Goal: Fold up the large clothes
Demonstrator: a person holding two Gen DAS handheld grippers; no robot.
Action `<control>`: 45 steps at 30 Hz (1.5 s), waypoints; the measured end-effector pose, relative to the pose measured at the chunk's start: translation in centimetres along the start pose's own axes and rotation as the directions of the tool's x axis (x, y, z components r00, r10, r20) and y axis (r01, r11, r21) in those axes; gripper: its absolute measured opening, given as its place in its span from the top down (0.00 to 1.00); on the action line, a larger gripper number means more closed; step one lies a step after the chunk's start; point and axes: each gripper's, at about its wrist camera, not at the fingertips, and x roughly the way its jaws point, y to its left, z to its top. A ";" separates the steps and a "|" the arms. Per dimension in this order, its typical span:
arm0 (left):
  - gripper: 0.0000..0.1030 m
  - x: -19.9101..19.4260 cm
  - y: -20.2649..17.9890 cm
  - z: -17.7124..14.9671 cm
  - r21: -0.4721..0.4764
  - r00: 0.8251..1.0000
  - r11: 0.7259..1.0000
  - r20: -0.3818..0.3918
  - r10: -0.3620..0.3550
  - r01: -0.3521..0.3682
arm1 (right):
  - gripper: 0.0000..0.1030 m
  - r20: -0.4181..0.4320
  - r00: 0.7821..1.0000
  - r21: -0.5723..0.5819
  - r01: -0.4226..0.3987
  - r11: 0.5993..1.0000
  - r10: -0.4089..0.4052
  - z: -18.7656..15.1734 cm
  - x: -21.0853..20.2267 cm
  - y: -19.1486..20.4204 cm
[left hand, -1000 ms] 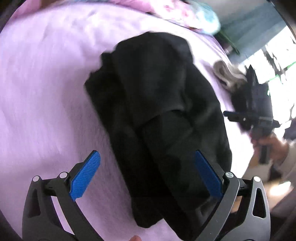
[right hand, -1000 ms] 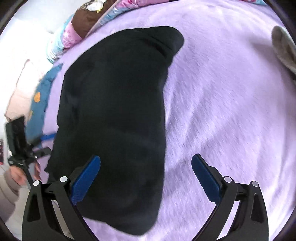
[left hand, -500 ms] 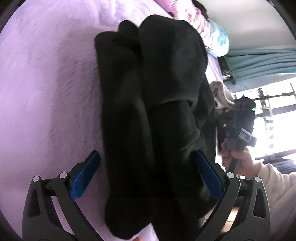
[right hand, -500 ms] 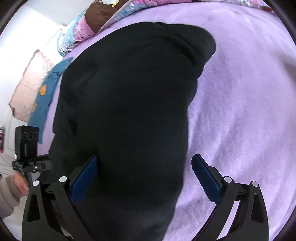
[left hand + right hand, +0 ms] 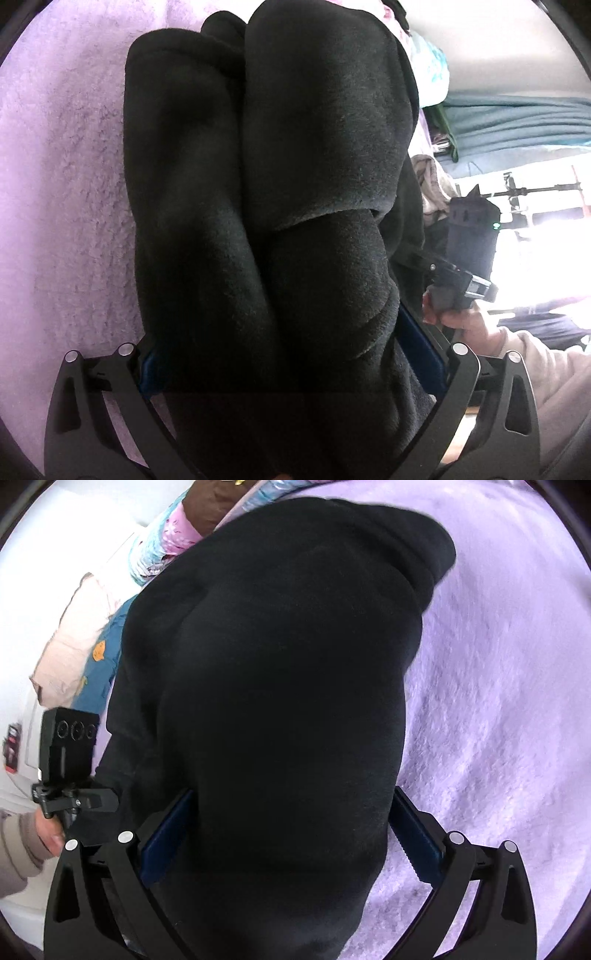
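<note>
Location: a home bedroom. A fluffy lilac blanket [image 5: 498,701] is covering the bed; patterned folded bedding [image 5: 166,542] and a pale pillow [image 5: 70,653] are lying along its far edge.

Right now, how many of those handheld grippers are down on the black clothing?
2. The left gripper straddles the near end of the folded black garment; the right gripper straddles it from the other side. Both look open, with fabric between their jaws.
</note>
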 end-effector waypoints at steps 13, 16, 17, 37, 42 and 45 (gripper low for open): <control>0.05 2.0 -1.5 0.5 -0.002 1.000 1.000 -0.002 -0.016 0.016 | 0.05 0.017 0.995 0.063 -0.095 0.993 0.094 -0.7 1.4 0.1; 0.05 1.7 -0.4 0.2 -0.009 1.000 1.000 -0.002 -0.023 0.023 | 0.05 0.024 0.995 0.067 -0.099 0.993 0.098 -0.7 1.6 0.2; 0.05 1.9 -0.3 0.2 -0.012 1.000 1.000 -0.001 -0.023 0.023 | 0.05 0.027 0.995 0.068 -0.098 0.993 0.096 -0.7 1.7 0.4; 0.06 2.1 0.1 0.4 -0.002 0.998 0.998 0.007 -0.060 0.060 | 0.04 0.017 0.990 0.101 -0.140 0.985 0.140 0.3 4.4 1.9; 0.05 2.4 -0.5 0.3 0.006 0.999 0.999 0.001 -0.040 0.040 | 0.04 -0.005 0.990 0.101 -0.138 0.985 0.140 0.5 5.0 2.3; 0.05 2.5 -0.7 0.1 0.007 0.999 0.999 0.001 -0.034 0.034 | 0.04 -0.012 0.990 0.102 -0.139 0.985 0.141 0.6 5.4 2.7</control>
